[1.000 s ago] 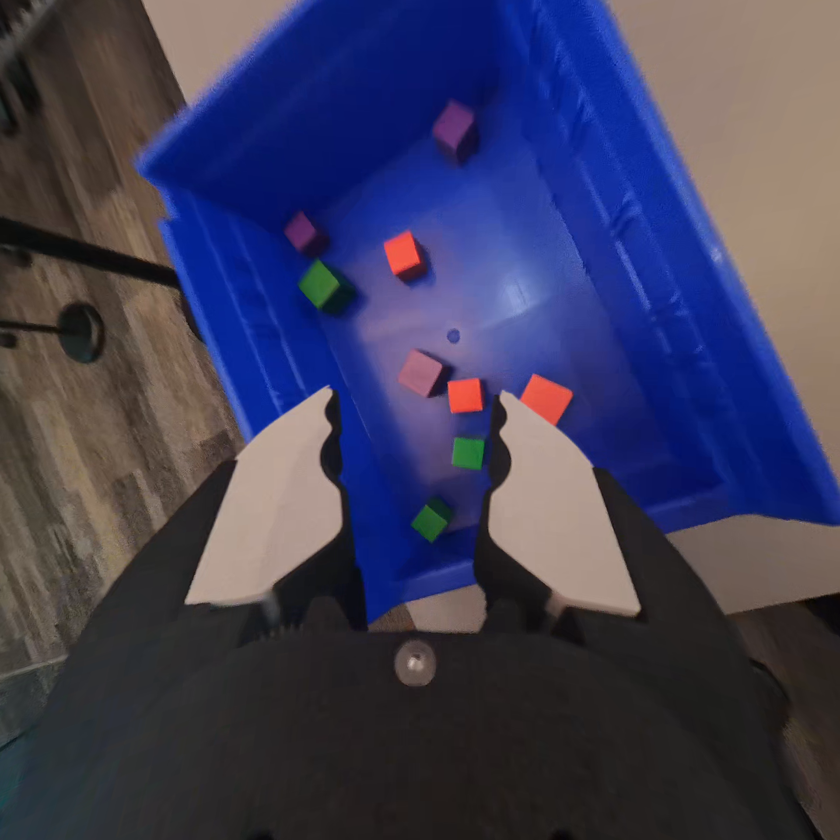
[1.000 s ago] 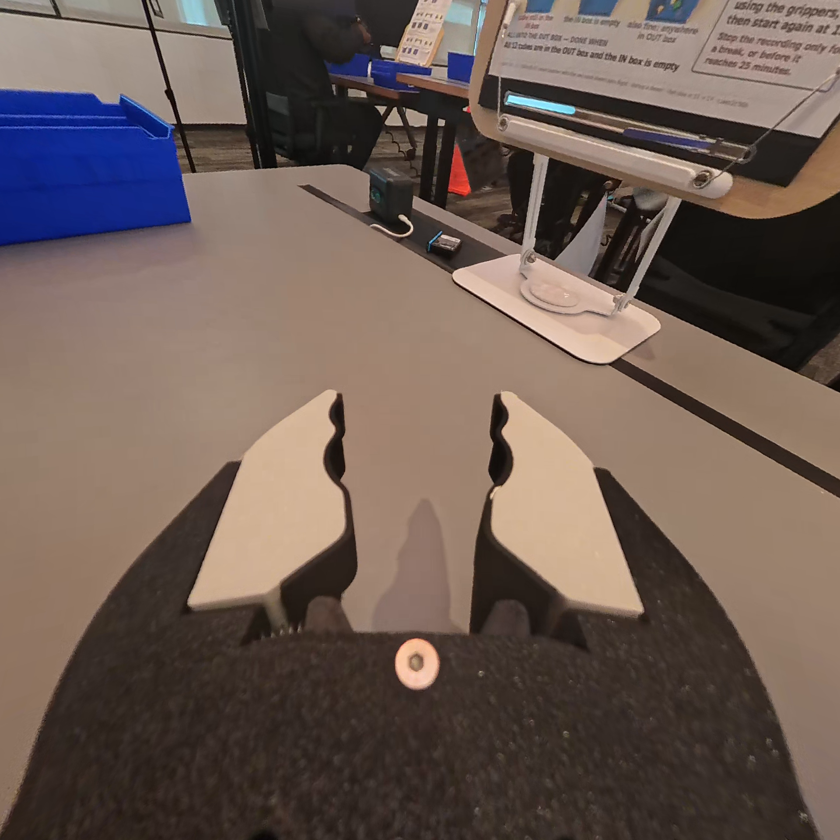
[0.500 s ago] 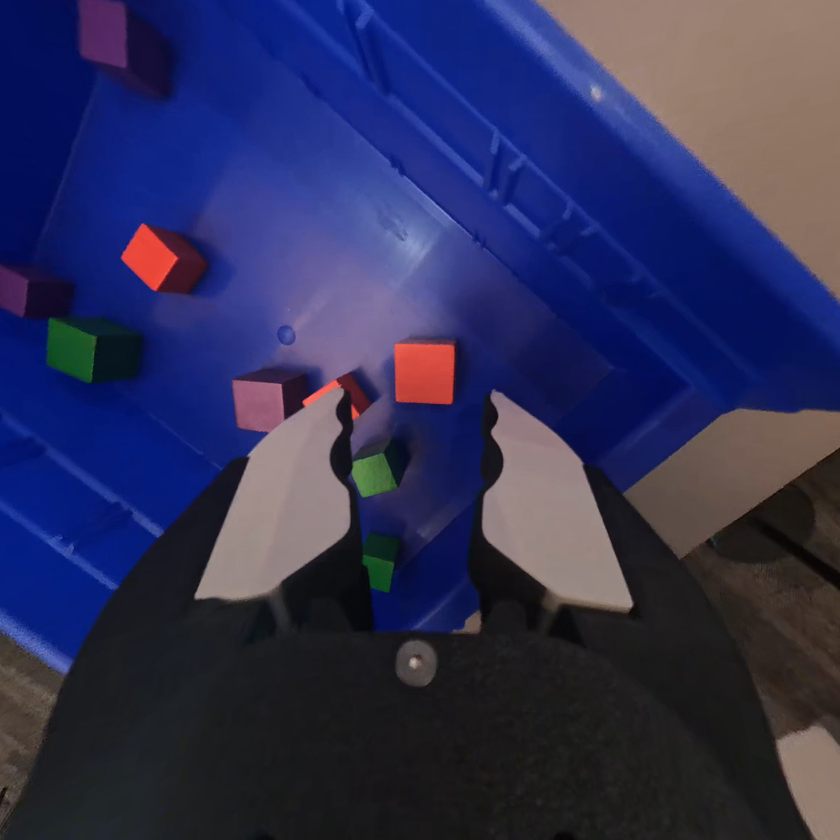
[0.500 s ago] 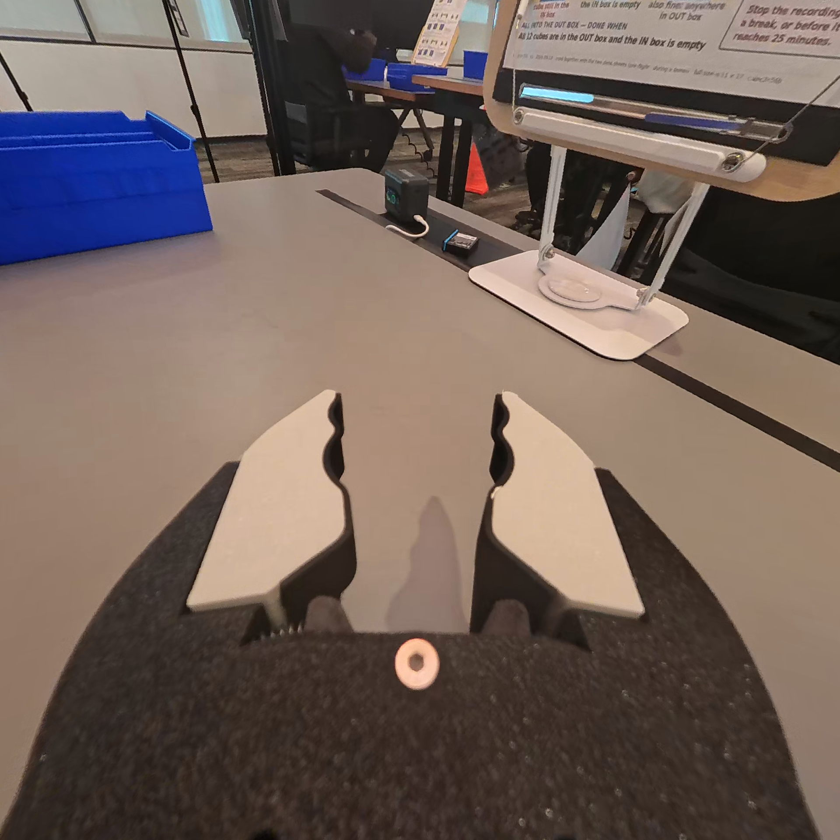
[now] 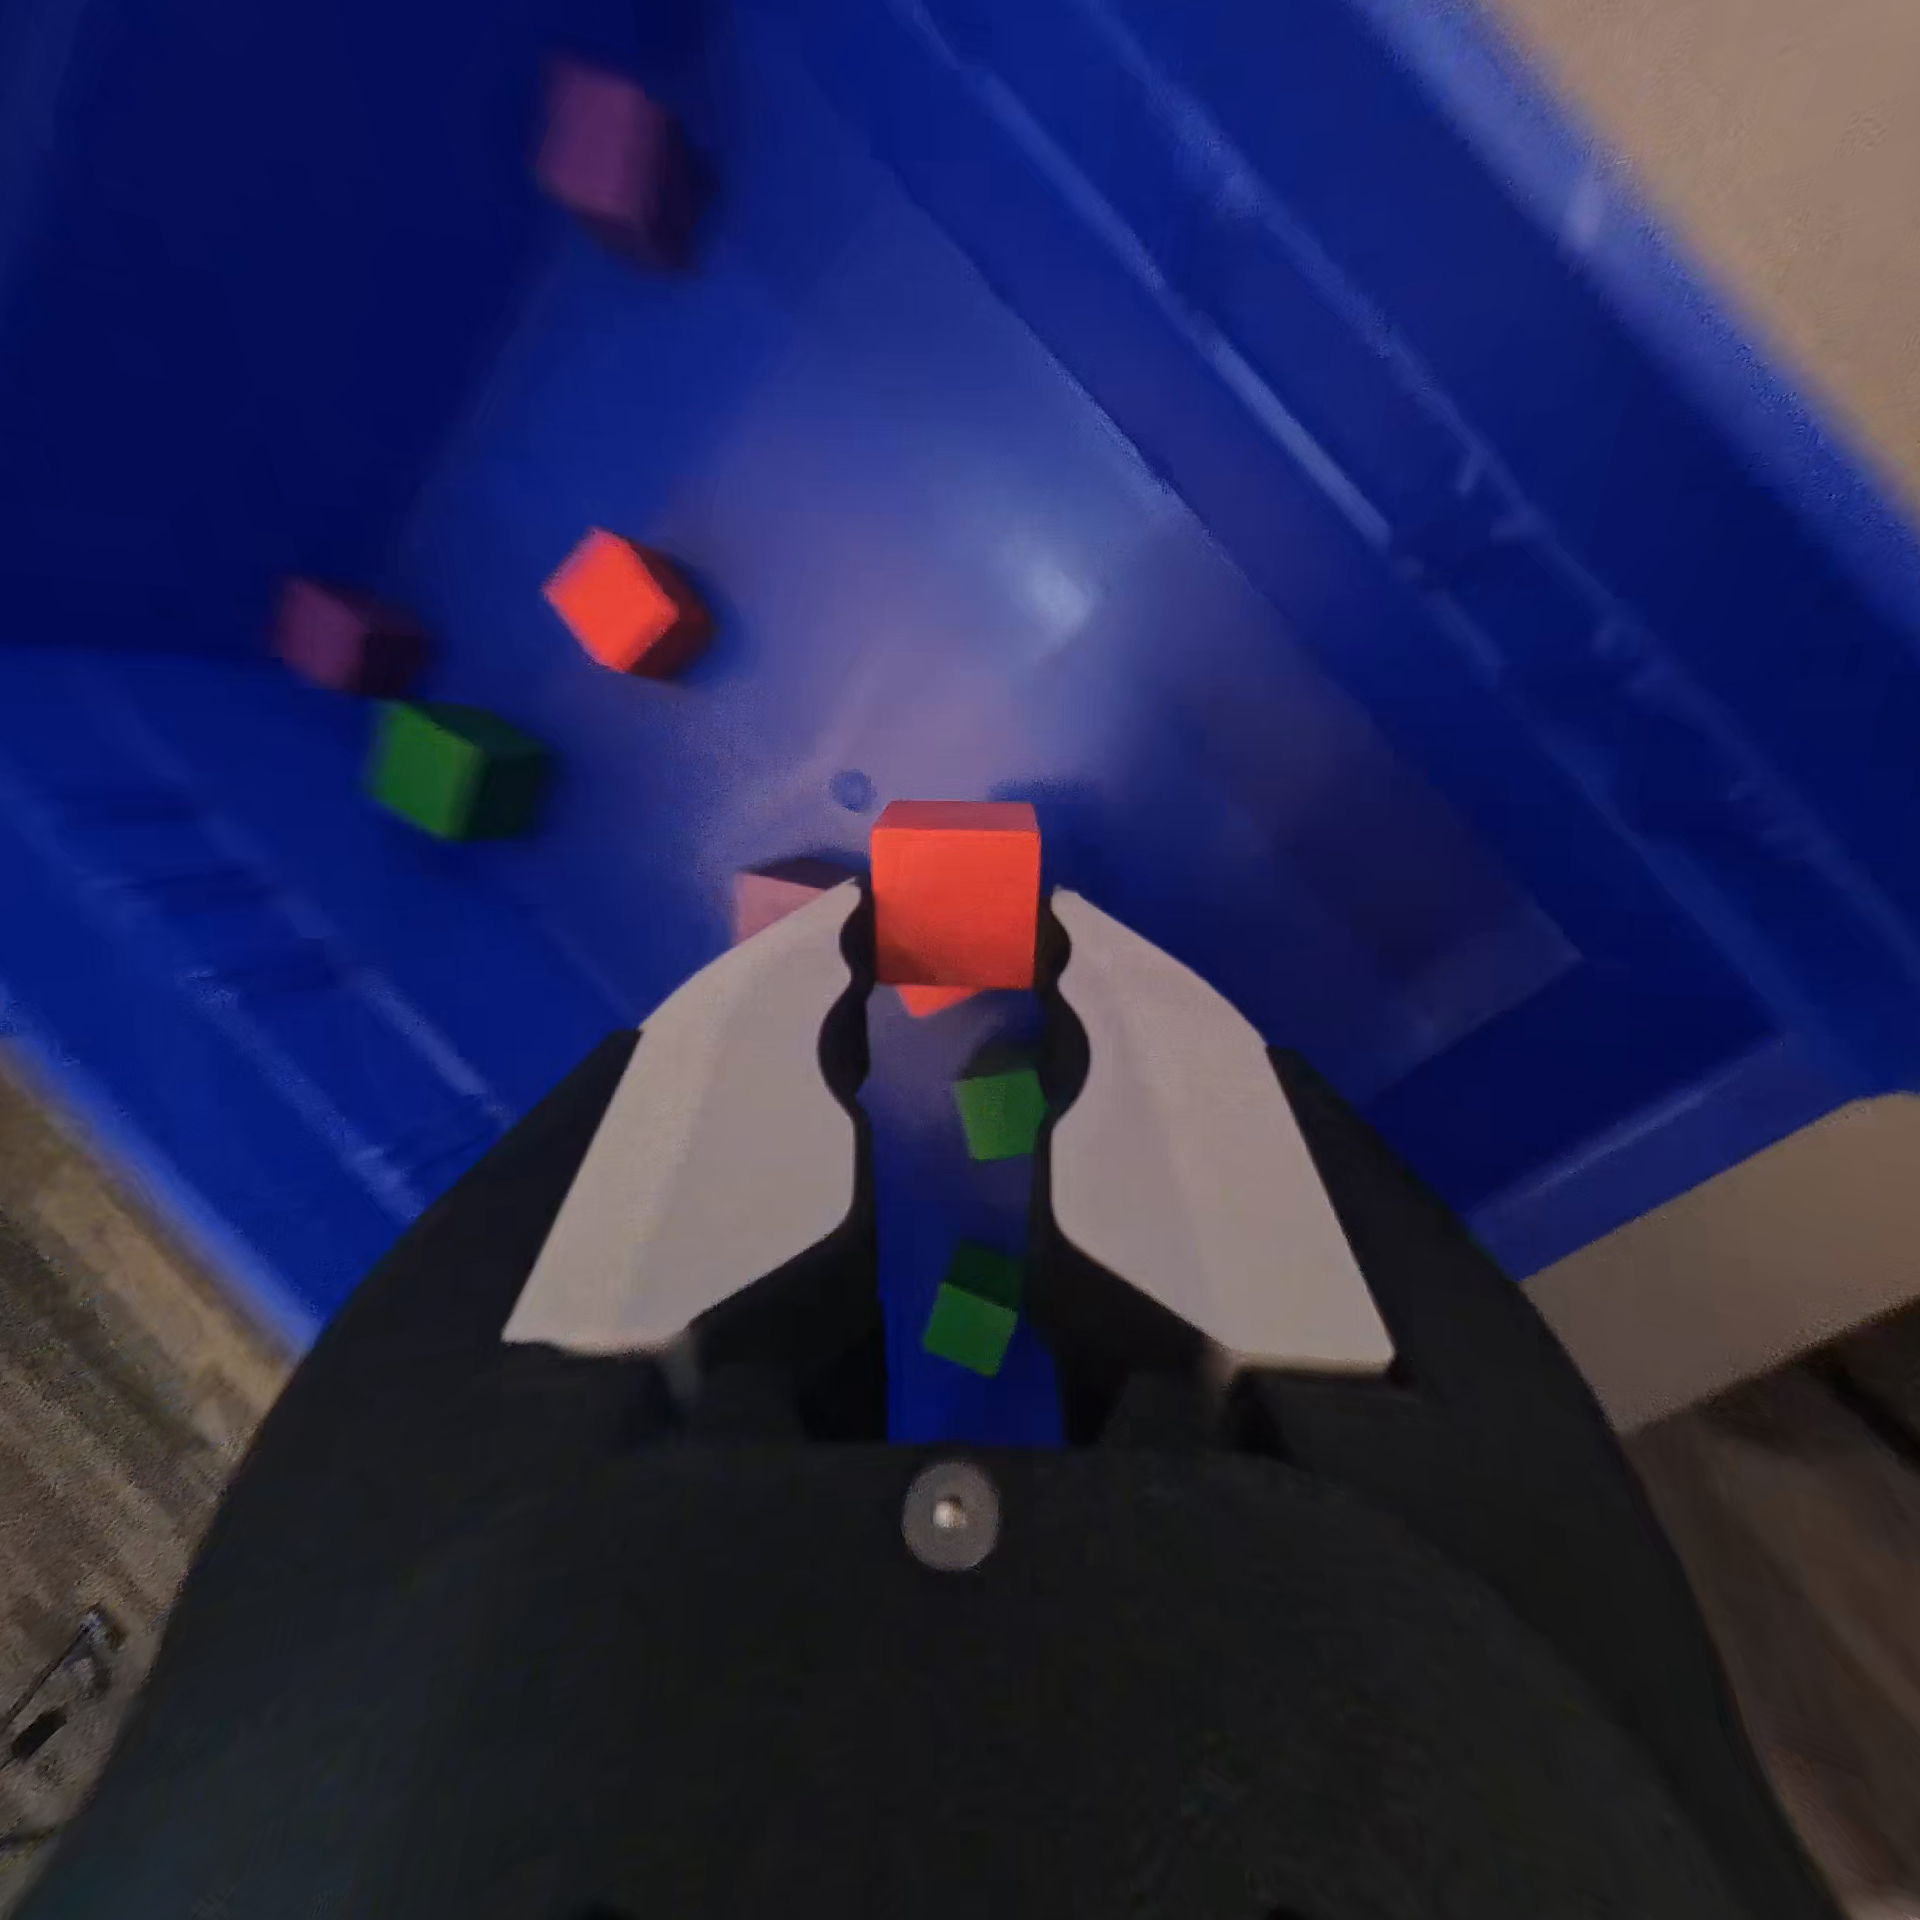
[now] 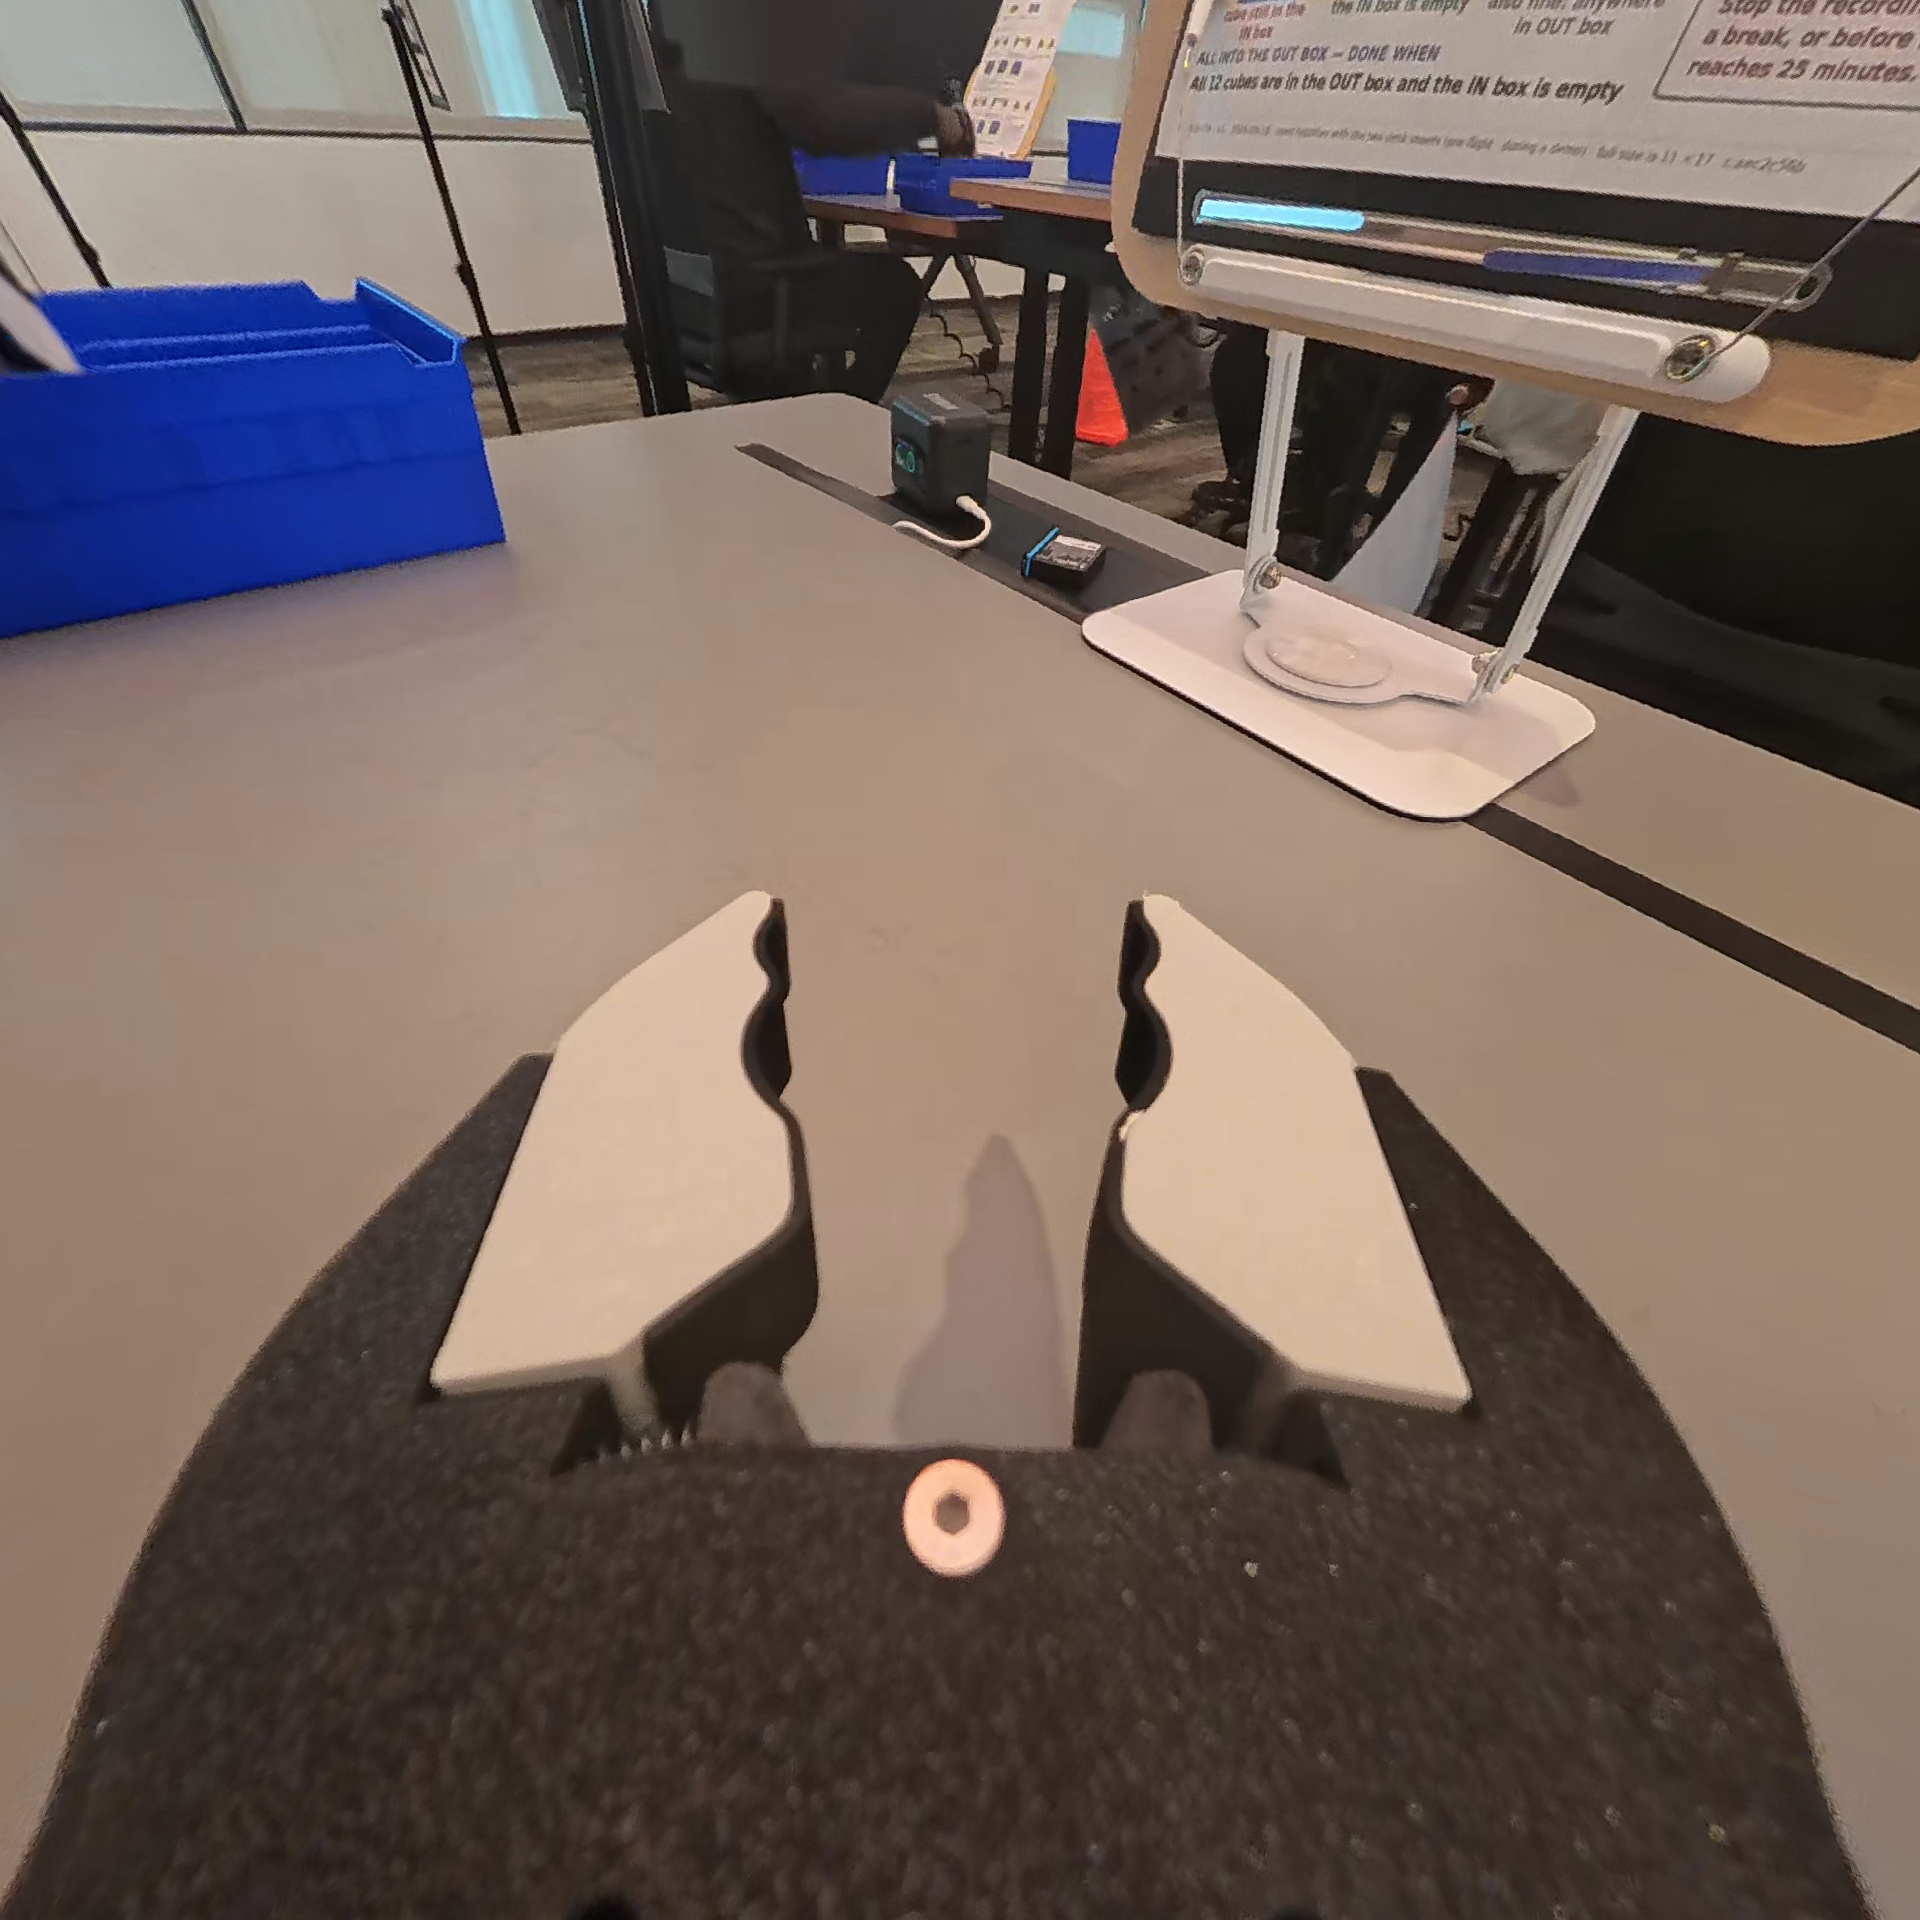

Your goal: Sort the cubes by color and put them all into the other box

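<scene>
My left gripper point(image 5: 956, 914) hangs over the blue box point(image 5: 1351, 540) with its jaws pinching an orange-red cube point(image 5: 954, 891) right at the tips, the cube's flat face turned toward me. The cube sits raised above the box floor, clear of the others. The view is blurred.

Below it, inside the same box, I see loose cubes. A second orange-red cube point(image 5: 621, 598) lies to the upper left, and the corner of another orange-red cube point(image 5: 935, 1000) peeks out just under the one I hold. A green cube point(image 5: 442, 767) rests near the left wall, with a purple cube point(image 5: 338, 632) just above it. A further purple cube point(image 5: 611, 156) lies far up the floor, and a pale purple cube point(image 5: 777, 896) shows partly behind my left fingertip. In the gap between my fingers I count 2 more green cubes: one point(image 5: 1000, 1112) near the right finger and one point(image 5: 971, 1322) lower down.

My right gripper point(image 6: 951, 914) rests low over the grey table point(image 6: 520, 810), jaws spread apart with nothing between them. Well off to the left on that table stands another blue box point(image 6: 239, 457); I cannot see inside it. To the right stands a white stand point(image 6: 1351, 717) carrying a board with a printed sheet point(image 6: 1538, 94).
</scene>
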A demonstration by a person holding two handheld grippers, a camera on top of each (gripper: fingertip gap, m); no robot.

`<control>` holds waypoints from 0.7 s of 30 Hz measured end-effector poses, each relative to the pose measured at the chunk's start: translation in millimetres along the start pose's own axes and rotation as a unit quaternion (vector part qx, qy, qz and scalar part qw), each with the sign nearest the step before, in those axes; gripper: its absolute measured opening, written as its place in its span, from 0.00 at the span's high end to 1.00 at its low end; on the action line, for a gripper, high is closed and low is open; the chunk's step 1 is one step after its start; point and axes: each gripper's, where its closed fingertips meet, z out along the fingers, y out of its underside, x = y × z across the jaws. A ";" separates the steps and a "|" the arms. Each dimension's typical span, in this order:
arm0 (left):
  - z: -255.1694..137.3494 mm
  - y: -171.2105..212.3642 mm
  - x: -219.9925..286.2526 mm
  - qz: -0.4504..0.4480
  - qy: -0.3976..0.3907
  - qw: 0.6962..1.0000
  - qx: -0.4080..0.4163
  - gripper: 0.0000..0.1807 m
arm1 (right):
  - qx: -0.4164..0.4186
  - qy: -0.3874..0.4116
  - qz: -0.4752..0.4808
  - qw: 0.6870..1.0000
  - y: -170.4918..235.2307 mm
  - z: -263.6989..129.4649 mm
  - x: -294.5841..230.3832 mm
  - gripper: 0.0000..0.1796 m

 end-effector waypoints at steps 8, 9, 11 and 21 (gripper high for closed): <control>-116.7 -197.8 51.9 0.060 -0.030 0.910 0.410 0.84 | 0.032 -0.134 0.144 0.980 -15.1 9.3 -37.3 0.64; -122.8 -224.6 75.6 0.081 -0.012 0.888 0.453 0.84 | 0.042 -0.175 0.185 0.966 -22.1 10.6 -49.1 0.63; -124.7 -272.1 124.5 0.113 0.038 0.843 0.524 0.84 | 0.068 -0.268 0.281 0.919 -43.4 9.5 -73.7 0.61; -73.5 -376.6 282.0 0.190 0.203 0.708 0.649 0.85 | -0.006 -0.461 0.510 0.726 -97.4 -2.6 -140.1 0.57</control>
